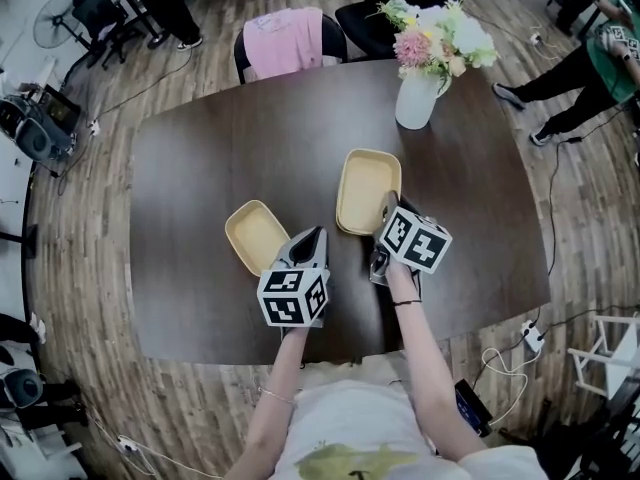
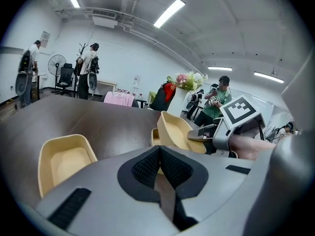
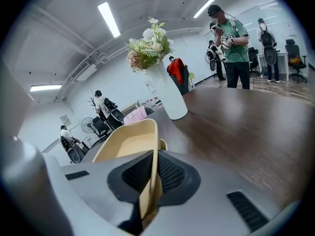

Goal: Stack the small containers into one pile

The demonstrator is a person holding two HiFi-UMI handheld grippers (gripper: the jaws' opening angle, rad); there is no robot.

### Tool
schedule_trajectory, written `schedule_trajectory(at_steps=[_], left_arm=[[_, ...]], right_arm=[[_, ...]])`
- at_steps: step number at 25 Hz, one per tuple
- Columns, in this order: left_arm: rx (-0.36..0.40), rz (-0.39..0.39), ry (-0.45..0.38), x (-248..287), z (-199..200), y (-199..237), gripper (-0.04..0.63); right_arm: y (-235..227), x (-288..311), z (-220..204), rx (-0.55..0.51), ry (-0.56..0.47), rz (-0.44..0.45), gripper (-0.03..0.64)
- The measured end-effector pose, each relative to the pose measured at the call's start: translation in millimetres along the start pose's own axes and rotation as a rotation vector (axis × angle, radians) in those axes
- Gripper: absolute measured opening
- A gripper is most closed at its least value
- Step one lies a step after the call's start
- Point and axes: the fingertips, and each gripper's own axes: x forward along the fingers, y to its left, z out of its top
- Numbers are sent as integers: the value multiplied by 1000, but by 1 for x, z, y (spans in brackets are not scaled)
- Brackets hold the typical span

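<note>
**Q:** Beige, both small containers; dark wood, the table. Landmark for places?

**A:** White vase of flowers, at the table's far edge.

**Q:** Position of the right-hand container?

**A:** Just on the person's side of the vase, tilted rather than flat on the wood, open face turned toward the person's left. Pinched at its near rim by the right gripper. Thin wall clamped edge-on between the two black pads, as in the right gripper view.

**Q:** Position of the left-hand container?

**A:** Farther from the vase, toward the person's left; flat on the table, open side up, apart from the tilted one.

**Q:** State of the left gripper?

**A:** Just beside the left-hand container, on the side nearer the vase. Pads pressed together at the tips, nothing between them.

**Q:** Anything unclear?

**A:** Small beige edge behind the tilted container in the left gripper view; cannot tell what.
</note>
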Motion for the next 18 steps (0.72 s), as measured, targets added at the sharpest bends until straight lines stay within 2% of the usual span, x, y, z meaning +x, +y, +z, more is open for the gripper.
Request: schedule_trajectory(at_steps=[11,18], left_arm=[[2,-24,24,8,-4,3,25],[2,-28,28,8,-5,4,25]], right_arm=[[-6,15,-18,-18,33,-55,34],[-5,16,-21,-83,40,-76,35]])
